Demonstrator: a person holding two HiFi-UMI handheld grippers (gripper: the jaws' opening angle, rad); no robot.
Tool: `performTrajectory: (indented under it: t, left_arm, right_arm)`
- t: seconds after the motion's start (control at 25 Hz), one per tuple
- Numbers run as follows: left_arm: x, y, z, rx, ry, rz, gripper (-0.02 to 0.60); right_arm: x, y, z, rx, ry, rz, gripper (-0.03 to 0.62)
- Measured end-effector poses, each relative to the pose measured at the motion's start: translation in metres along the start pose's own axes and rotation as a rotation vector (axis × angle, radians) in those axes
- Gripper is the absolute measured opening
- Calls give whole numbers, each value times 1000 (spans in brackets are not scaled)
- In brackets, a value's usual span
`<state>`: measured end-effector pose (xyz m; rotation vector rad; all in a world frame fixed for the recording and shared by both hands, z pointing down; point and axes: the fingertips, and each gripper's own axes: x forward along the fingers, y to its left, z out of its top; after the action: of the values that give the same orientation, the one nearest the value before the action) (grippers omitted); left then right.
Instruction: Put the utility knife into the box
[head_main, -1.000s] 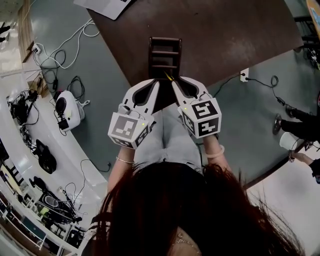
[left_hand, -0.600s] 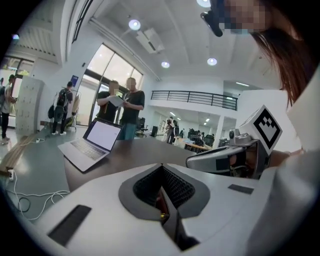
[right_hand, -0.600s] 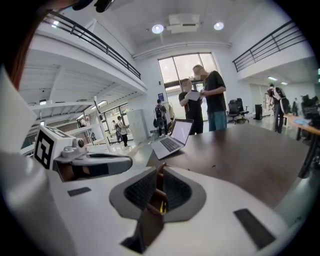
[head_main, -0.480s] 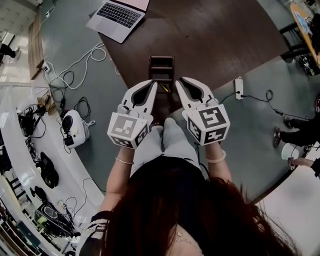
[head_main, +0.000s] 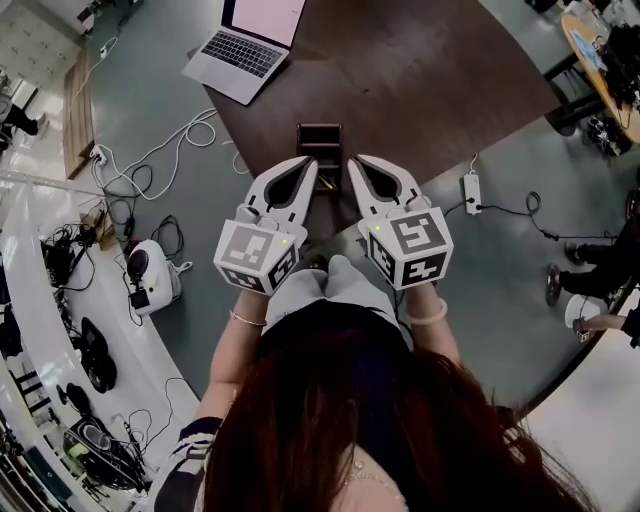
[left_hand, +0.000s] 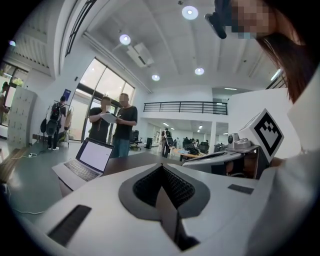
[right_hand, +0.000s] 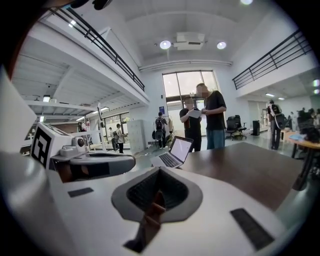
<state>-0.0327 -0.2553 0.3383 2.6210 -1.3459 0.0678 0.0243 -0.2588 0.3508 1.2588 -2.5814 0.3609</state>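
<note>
A dark open box (head_main: 320, 130) with cross slats lies near the front edge of the brown table (head_main: 430, 70). My left gripper (head_main: 310, 161) and right gripper (head_main: 353, 161) hang side by side over the box's near end, tips pointing away from me. Both are shut with nothing between the jaws. In the left gripper view the left gripper (left_hand: 161, 169) points level across the room, with the right gripper (left_hand: 225, 159) beside it. The right gripper view shows the right gripper (right_hand: 159, 171) likewise, the left gripper (right_hand: 92, 164) at its left. I cannot make out the utility knife in any view.
An open laptop (head_main: 250, 45) sits on the table's far left corner. Cables (head_main: 150, 160) and a white device (head_main: 150, 275) lie on the floor at left, a power strip (head_main: 468, 190) at right. Two people (right_hand: 205, 117) stand beyond the table. My lap is below the grippers.
The head view has tipped forward, bringing the laptop into sight. Both grippers stay together by the box. The yellow bit seen between their tips earlier no longer shows.
</note>
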Motion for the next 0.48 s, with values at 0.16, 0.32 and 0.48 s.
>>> performTrajectory:
  t: [0.16,0.32,0.48]
  left_arm:
    - [-1,-6,2,0,1,-11,0]
    - [-3,-5,3,0,-4,-9,0]
    - [-6,-6,3,-4,-14,-4,0]
  right_arm:
    - [-4,2,4,-7,-1,-3,15]
    - [-4,4,6,-5,-7,1,15]
    - [-5,7,6,-4,-12,14,15]
